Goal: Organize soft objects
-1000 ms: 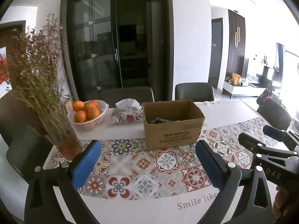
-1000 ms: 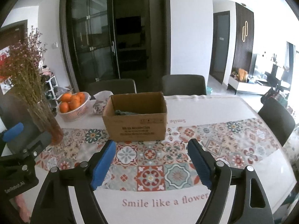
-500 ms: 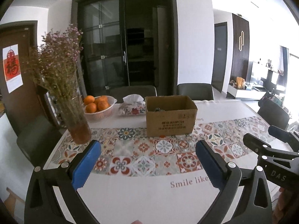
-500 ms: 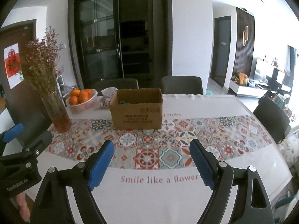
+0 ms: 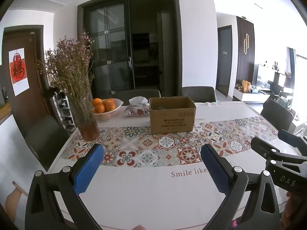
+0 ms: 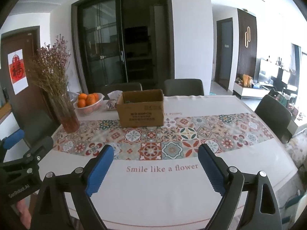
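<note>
Cardboard box (image 6: 141,108) sits well beyond both spread, empty tools (image 5: 151,164) (image 6: 155,164), the right one opening

You had before you a white tablecloth (image 6: 172,195) with a band of red, teal and cream floral tiles and dusky pink lettering. On it stood a plain brown cardboard box (image 6: 141,111) printed in dark characters, a white basket (image 6: 90,108) of orange fruit (image 6: 87,98), a floral-print tissue pouch (image 5: 137,110), and a clear vase (image 5: 86,120) with amber water and mauve dried flowers (image 5: 71,67). Your gripper pads (image 6: 99,172) were blue on black frames.
</note>
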### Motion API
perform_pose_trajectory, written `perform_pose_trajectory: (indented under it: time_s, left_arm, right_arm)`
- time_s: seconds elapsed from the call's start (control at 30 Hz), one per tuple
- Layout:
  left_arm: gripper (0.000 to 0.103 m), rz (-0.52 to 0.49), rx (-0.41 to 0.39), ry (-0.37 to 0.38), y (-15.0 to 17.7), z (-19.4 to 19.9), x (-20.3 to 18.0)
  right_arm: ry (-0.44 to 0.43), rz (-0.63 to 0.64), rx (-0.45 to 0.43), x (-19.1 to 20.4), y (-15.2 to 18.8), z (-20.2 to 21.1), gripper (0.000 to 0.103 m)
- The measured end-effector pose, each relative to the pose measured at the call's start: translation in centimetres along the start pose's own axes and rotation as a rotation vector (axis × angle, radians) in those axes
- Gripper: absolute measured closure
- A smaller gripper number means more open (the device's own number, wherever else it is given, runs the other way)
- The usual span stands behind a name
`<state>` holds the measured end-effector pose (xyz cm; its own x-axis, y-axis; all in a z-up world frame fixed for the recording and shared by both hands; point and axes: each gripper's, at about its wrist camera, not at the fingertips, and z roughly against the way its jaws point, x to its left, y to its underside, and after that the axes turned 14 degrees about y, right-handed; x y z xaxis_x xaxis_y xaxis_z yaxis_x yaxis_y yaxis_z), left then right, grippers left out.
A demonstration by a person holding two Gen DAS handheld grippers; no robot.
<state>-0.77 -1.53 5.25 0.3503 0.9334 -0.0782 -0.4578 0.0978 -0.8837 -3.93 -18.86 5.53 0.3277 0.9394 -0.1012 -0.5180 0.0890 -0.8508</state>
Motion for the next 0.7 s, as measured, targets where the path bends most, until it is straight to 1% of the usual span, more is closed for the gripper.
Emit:
perform_pose_trajectory:
  time_s: [0.1, 0.2, 0.37, 0.53, 0.7]
  left_arm:
    - [0.000, -0.005, -0.008, -0.009, 0.5, 1.1, -0.4]
    - [0.000, -0.005, -0.009, 0.002, 0.7, 1.9, -0.8]
    - [0.000, -0.012, -0.016, 0.010, 0.8, 2.6, -1.3]
    - [0.000, -0.025, -0.035, -0.004, 0.7, 3.1, -1.8]
    - [0.000, -0.027, -0.036, -0.013, 0.7, 3.1, -1.9]
  right_arm:
    - [0.002, -0.007, -0.009, -0.4, 0.4, 0.8, 0.011]
    - [-0.002, -0.016, -0.010, -0.7, 0.6, 1.4, 0.010]
    - [-0.016, -0.019, -0.010, -1.0, 0.9, 1.6, 0.010]
    - [-0.010, -0.027, -0.017, -1.3, 0.8, 1.9, 0.010]
    - [0.001, -0.022, -0.025, -1.3, 0.7, 2.1, 0.010]
